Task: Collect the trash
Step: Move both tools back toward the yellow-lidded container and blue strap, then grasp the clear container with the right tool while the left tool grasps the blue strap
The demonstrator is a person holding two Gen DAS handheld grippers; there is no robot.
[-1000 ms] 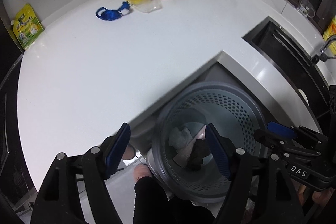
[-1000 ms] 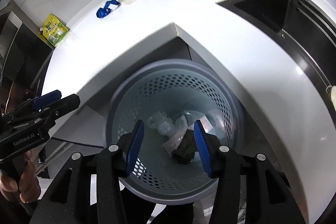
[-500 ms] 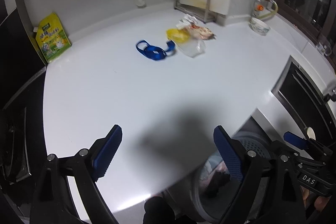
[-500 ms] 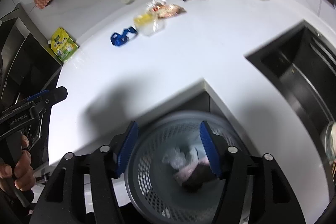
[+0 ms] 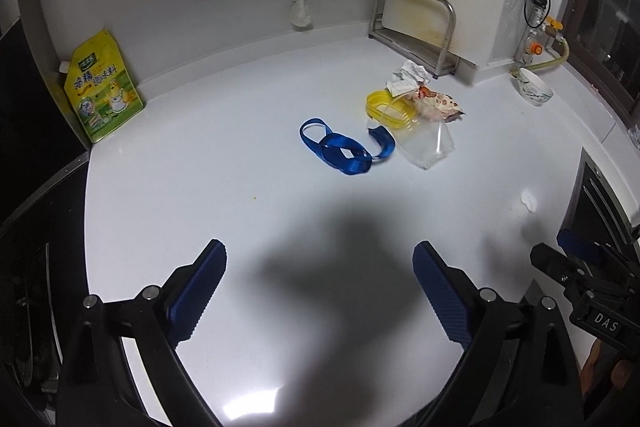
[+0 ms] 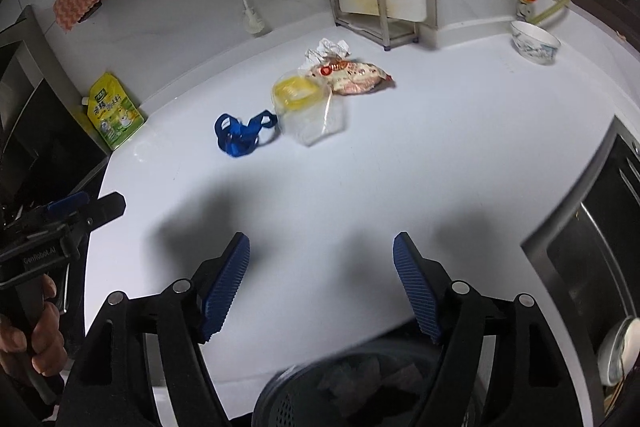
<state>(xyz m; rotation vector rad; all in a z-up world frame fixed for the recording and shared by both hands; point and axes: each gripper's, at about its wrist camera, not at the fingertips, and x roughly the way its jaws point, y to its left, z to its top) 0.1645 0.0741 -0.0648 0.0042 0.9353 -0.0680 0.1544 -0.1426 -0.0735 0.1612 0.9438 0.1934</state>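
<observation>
Both sets of jaws stand wide apart and hold nothing. The left gripper (image 5: 320,287) and the right gripper (image 6: 322,283) hover over bare white counter (image 5: 200,187), low in each wrist view.

The step in hand looks like the reach for the next piece of trash. In the left view, the blue ribbon (image 5: 340,151) lies at 12 o'clock from the jaws. The clear container with yellow lid (image 5: 408,131) and the snack wrapper (image 5: 436,105) bunch together at 1 o'clock, with crumpled paper (image 5: 412,71) behind them.

The perforated bin (image 6: 360,387) sits at 6 o'clock below the counter edge in the right view. The next move calls for a forward reach. Open counter lies between, with the sink (image 6: 600,247) at 3 o'clock and the metal rack (image 5: 416,23) beyond the pile.
</observation>
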